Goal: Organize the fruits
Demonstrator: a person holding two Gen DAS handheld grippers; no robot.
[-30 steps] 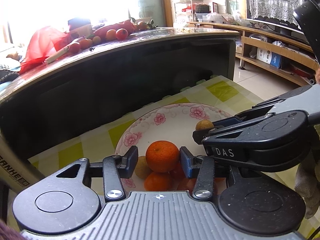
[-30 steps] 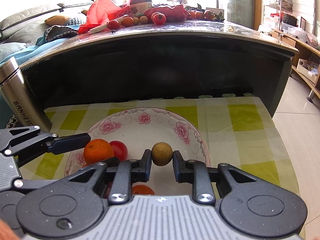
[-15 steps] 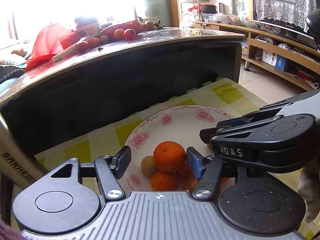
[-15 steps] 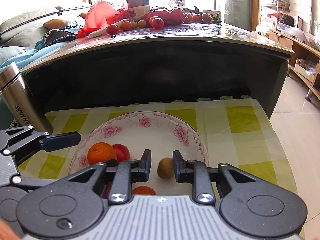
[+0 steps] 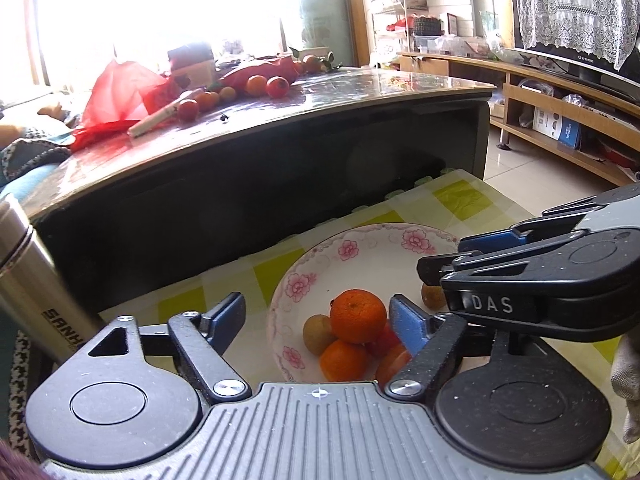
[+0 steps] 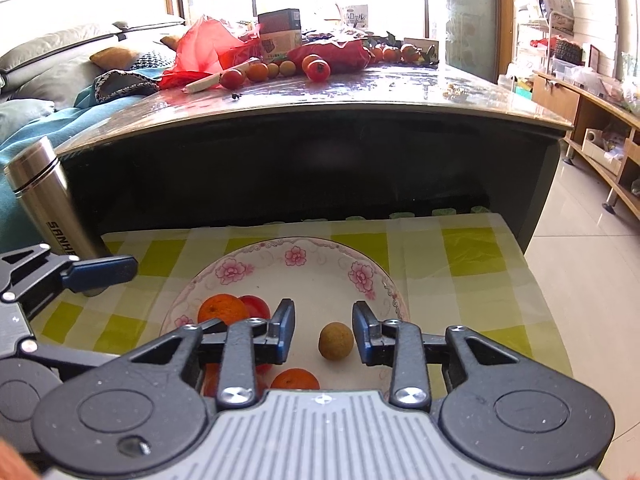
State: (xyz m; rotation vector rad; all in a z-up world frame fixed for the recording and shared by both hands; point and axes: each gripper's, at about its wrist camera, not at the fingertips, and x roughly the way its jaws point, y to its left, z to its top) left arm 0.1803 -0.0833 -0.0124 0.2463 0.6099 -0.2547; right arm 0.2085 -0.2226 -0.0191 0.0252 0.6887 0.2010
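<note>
A white floral plate [image 5: 320,264] [image 6: 320,268] sits on the yellow checked cloth. On it lie several oranges, the top orange [image 5: 358,316] [image 6: 222,309] uppermost, a red fruit [image 6: 256,306] and a small brown fruit [image 5: 318,334]. Another small brown round fruit [image 6: 336,341] [image 5: 432,297] lies loose on the plate between the spread fingers of my right gripper [image 6: 323,326], which is open and holds nothing. My left gripper [image 5: 318,318] is open wide above the plate's near left side, its fingers apart from the orange pile. The right gripper's body crosses the left wrist view at the right.
A steel flask [image 5: 36,280] [image 6: 48,204] stands at the cloth's left edge. Behind the cloth rises a dark glossy table [image 6: 320,96] carrying more fruit [image 6: 318,69], a red bag [image 6: 200,48] and boxes. Tiled floor [image 6: 580,260] and a wooden TV shelf [image 5: 560,120] lie right.
My right gripper opened and let go of the small brown fruit, which now rests on the plate. My left gripper opened wider and drew back from the top orange.
</note>
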